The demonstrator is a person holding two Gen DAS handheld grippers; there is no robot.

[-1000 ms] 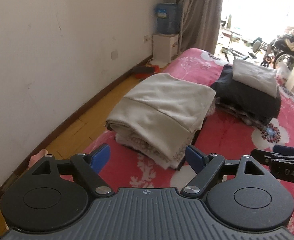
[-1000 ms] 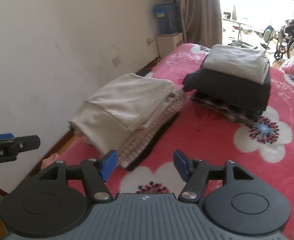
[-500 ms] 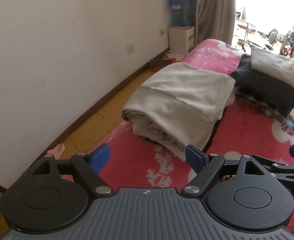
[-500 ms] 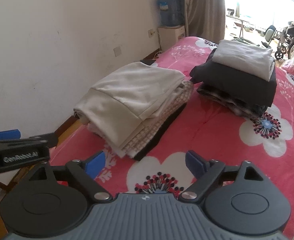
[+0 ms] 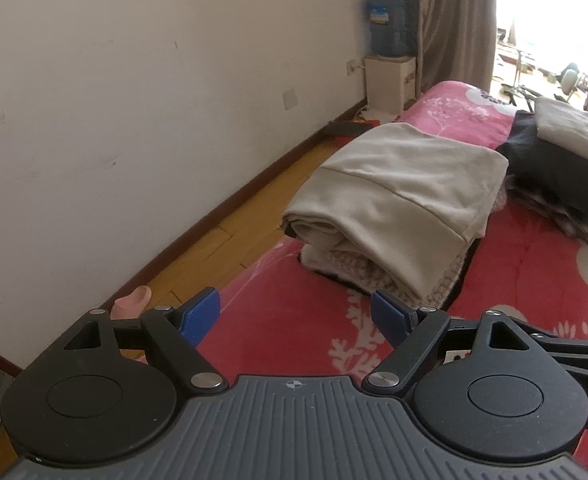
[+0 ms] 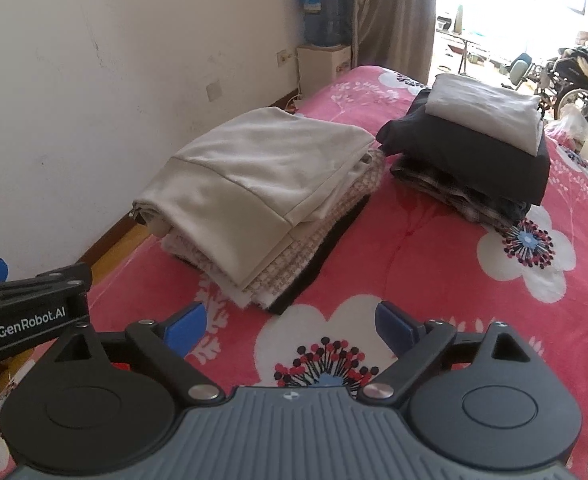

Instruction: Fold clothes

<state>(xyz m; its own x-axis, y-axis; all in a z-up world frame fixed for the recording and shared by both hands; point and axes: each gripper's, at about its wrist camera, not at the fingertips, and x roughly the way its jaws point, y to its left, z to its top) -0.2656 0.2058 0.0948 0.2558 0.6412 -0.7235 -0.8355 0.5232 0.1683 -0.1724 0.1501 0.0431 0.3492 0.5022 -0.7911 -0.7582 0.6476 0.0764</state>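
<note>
Both grippers spread wide and empty above the pink floral bedspread (image 6: 434,264); left gripper (image 5: 296,316) jaws wide, nothing between; right gripper (image 6: 290,326) jaws wide too, nothing between. Beige-topped pile (image 6: 262,184) of folded clothes lying just ahead, left of centre from the right gripper, right of centre from the left; long axis running near-left to far-right; near edge closest to both, roughly equal reach. Dark pile (image 6: 478,152) with 1 pale garment on top farther right, nearer the right hand.
</note>
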